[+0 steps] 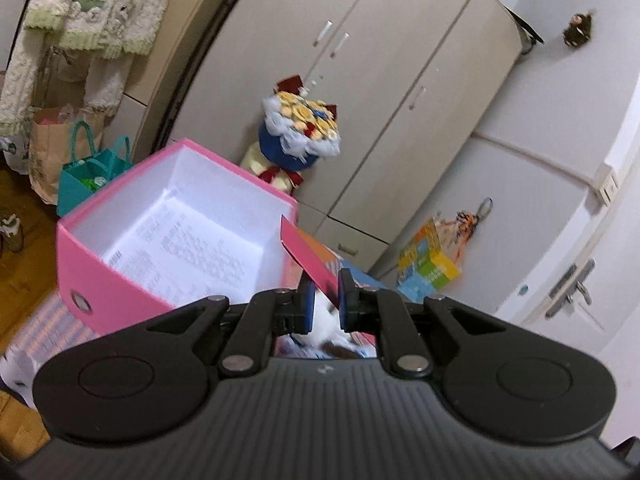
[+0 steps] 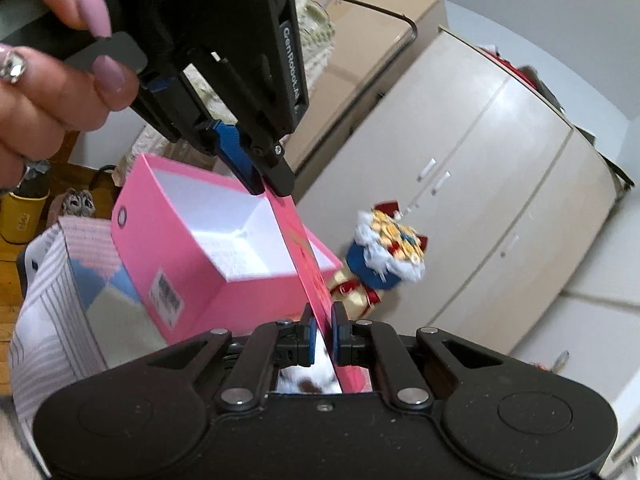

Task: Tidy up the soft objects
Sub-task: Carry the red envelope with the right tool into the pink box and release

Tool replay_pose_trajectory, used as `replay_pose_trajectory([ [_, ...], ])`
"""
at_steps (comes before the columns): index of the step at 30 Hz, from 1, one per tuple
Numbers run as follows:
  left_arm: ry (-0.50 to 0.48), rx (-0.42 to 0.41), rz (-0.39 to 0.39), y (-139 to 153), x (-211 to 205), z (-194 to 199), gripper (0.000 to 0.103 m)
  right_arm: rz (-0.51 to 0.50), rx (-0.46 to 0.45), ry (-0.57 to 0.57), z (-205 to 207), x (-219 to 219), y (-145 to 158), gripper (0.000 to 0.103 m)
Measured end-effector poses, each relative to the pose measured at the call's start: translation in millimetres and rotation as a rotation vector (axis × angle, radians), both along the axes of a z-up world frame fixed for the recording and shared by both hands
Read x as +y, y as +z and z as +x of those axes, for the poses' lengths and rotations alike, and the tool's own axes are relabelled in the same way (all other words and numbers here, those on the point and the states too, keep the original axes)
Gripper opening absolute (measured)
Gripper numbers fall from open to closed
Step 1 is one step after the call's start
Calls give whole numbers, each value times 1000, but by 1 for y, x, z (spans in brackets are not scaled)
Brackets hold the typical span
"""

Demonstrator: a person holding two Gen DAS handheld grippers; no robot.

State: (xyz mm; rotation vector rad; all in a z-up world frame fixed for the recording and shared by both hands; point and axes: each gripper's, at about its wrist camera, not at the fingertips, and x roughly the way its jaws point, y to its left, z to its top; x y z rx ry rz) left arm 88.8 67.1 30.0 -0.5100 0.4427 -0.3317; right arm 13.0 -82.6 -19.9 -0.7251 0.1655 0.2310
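An open pink box (image 1: pixel 120 280) with a white inside and printed paper on its floor stands tilted in the left wrist view; it also shows in the right wrist view (image 2: pixel 160 248). My left gripper (image 1: pixel 325 296) is shut on a thin pink lid (image 1: pixel 308 256); it shows from outside in the right wrist view (image 2: pixel 268 188). My right gripper (image 2: pixel 322 332) is shut on the lower edge of the same pink lid (image 2: pixel 304 256). A white and brown soft object (image 2: pixel 308 380) shows behind the fingers, mostly hidden.
A blue bouquet (image 1: pixel 300 128) leans on a beige wardrobe (image 1: pixel 380 80). Colourful boxes (image 1: pixel 428 264) lie lower right. A teal bag (image 1: pixel 88 176) and paper bag (image 1: pixel 48 148) stand left. A striped and checked cloth (image 2: pixel 60 300) lies under the box.
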Motion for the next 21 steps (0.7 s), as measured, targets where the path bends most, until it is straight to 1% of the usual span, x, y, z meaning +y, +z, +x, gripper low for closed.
replay_pose_trajectory([
  [5,41,-6,-4,11,25,31,10,-10,1,50,37,23,11,8],
  [6,53,-6,-14,12,30,40,10,-4,4,60,45,26,13,7],
  [10,90,-10,-34,12,43,68,10,-13,0,87,84,39,14,7],
  [13,123,-1,-31,10,52,88,10,-22,15,107,110,48,14,7],
  [19,223,-9,11,7,59,116,11,-72,32,197,159,63,13,7],
  [21,254,-10,25,4,60,123,11,-105,27,222,170,69,10,7],
])
